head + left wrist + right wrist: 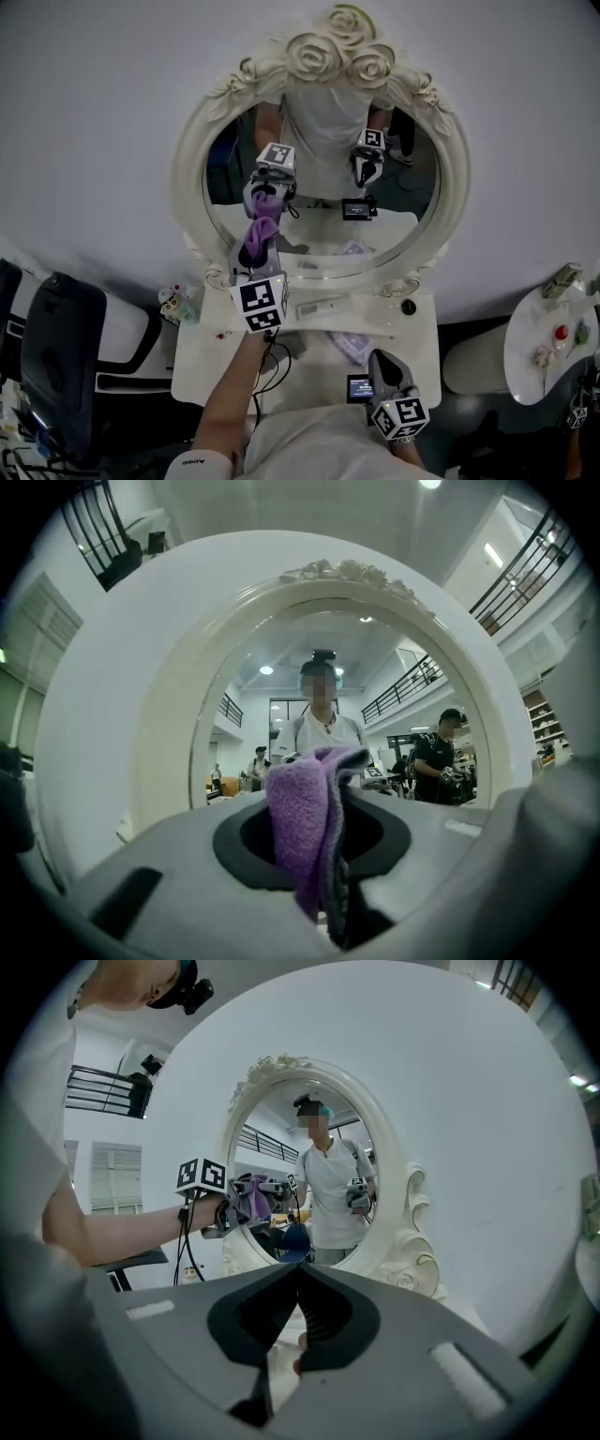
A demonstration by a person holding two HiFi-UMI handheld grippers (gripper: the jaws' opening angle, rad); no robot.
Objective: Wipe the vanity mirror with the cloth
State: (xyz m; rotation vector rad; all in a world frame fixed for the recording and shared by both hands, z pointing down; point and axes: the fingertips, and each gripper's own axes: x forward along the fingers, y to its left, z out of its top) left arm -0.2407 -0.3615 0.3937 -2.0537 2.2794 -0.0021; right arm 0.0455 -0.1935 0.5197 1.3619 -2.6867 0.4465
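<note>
The oval vanity mirror [417,192] has a cream frame [190,173] topped with carved roses. A purple cloth [257,240] is gripped in my left gripper [255,251], which is raised at the lower left of the glass. The cloth's tip meets its own reflection there. In the left gripper view the cloth [302,829] hangs folded between the jaws, with the mirror filling the view ahead. My right gripper [380,360] is held low near the person's body in front of the table. In the right gripper view its jaws [296,1269] meet with nothing between them.
The white vanity top [420,349] carries a flat tube [323,305], a purple patterned item [352,346] and a small dark knob [408,307]. A small figurine [171,302] stands at its left. A black chair [58,366] is at left and a round white side table [525,361] at right.
</note>
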